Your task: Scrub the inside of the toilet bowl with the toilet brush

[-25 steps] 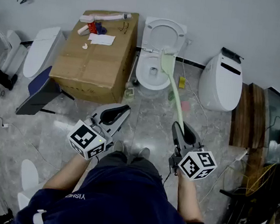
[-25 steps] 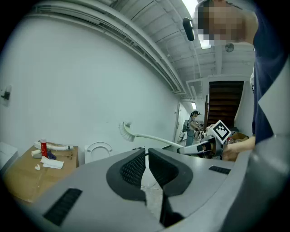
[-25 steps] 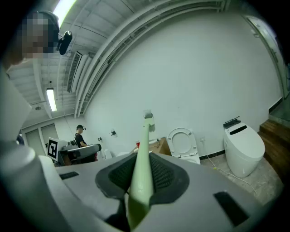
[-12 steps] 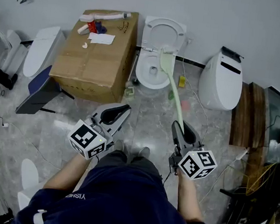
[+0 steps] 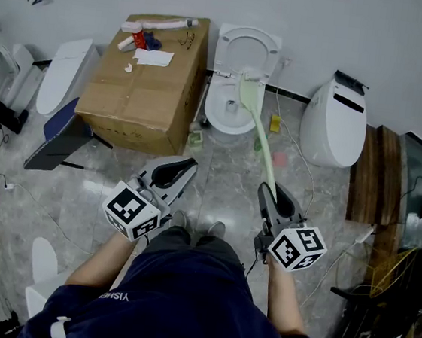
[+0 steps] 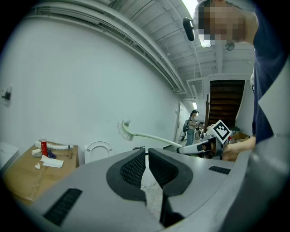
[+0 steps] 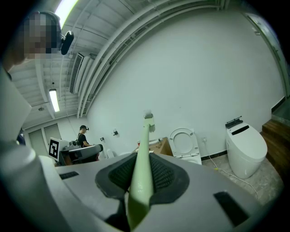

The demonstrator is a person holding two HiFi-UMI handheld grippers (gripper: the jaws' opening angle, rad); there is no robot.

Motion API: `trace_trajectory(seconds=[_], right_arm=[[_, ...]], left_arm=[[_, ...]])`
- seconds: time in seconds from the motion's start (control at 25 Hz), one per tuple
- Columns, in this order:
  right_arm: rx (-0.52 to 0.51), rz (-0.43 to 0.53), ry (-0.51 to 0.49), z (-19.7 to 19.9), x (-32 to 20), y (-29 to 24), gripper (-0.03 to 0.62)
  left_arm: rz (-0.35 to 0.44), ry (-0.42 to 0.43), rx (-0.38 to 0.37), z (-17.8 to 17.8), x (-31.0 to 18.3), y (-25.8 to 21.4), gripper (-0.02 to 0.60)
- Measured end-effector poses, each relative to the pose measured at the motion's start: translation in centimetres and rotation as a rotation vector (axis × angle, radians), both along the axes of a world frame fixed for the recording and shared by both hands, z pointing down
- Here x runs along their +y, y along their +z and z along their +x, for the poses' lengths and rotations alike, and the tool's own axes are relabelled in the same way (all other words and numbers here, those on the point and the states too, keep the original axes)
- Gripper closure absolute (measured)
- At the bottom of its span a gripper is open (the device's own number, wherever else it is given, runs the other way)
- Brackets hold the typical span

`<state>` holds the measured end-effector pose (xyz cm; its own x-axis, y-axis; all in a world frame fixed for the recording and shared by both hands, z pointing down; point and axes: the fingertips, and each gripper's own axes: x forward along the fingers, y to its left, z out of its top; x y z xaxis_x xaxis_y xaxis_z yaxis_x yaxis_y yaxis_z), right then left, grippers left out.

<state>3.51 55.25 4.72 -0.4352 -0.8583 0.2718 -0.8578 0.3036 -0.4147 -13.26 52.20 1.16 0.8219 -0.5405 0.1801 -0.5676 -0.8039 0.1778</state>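
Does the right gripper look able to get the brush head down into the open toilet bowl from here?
Probably yes. The right gripper is shut on the toilet brush, whose head hangs over the rim of the toilet bowl. The lid is raised and nothing blocks the opening.

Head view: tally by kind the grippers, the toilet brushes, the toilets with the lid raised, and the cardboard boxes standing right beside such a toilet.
2 grippers: left gripper, right gripper
1 toilet brush, held in the right gripper's jaws
1 toilet with its lid up
1 cardboard box beside that toilet
Total: 5
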Motion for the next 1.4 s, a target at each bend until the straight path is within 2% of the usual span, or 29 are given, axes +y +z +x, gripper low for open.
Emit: trace_trajectory(seconds=[0.8, 1.4], right_arm=[[0.001, -0.003, -0.069, 6.5, 0.3, 0.9, 0.508], [0.010, -0.007, -0.091, 7.5, -2.1, 1.2, 0.508]], left_arm=[[-0.002, -0.062, -0.014, 6.3, 1.5, 0.7, 0.537], [0.000, -0.088, -0.014, 7.0, -0.7, 0.7, 0.537]])
